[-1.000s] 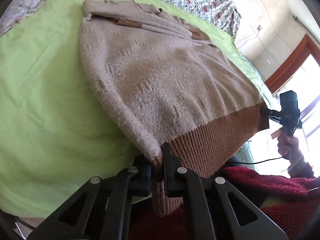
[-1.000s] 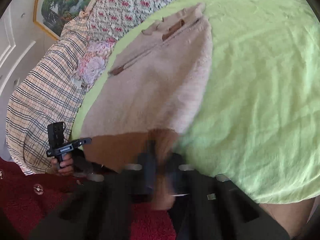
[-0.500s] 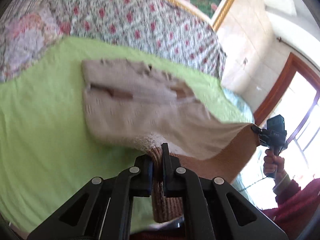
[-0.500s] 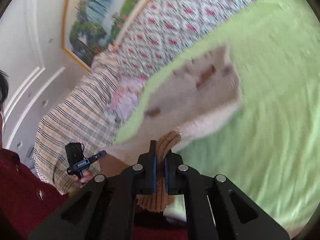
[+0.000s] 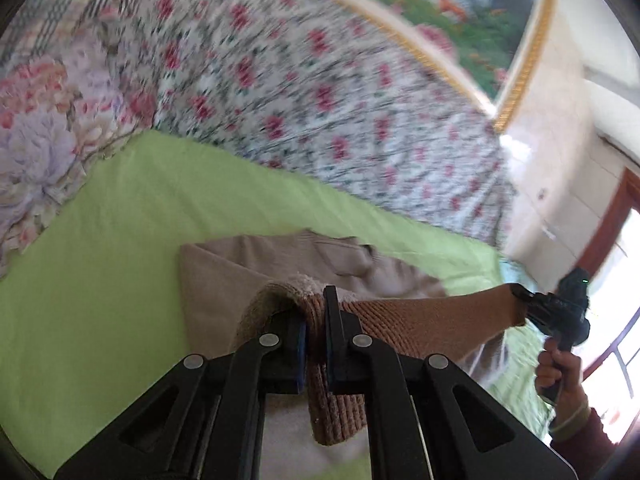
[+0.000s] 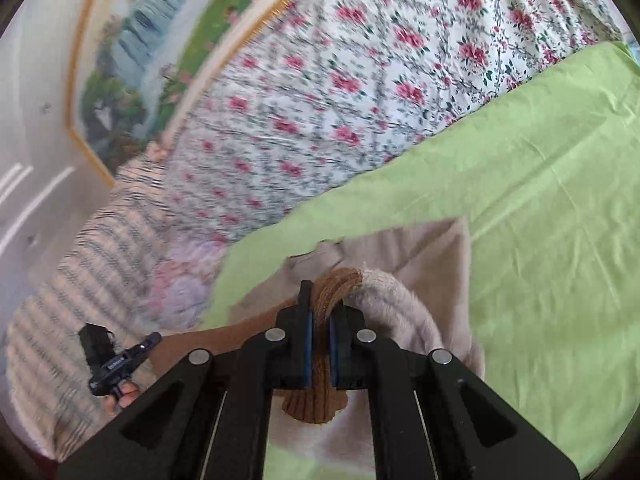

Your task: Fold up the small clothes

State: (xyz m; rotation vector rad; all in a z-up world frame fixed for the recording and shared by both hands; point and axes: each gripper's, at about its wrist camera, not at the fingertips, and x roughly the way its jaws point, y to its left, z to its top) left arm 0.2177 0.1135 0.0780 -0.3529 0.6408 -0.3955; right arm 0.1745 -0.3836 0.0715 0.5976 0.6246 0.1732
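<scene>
Beige sweater [image 5: 224, 280] on green sheet [image 5: 100, 280], ribbed hem [image 5: 420, 320] pinched by left tool [image 5: 314, 320] and right tool [image 6: 319, 320]

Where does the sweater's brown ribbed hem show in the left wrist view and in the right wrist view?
Left wrist: the ribbed hem runs from the left gripper at bottom centre rightward to the right gripper.
Right wrist: the hem is pinched at bottom centre, trailing left toward the left gripper.
Shared landmark: the green sheet under the beige sweater.

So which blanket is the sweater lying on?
The plain green sheet. The sweater rests on it; the rose-patterned quilt and striped blanket lie beyond, untouched.
</scene>
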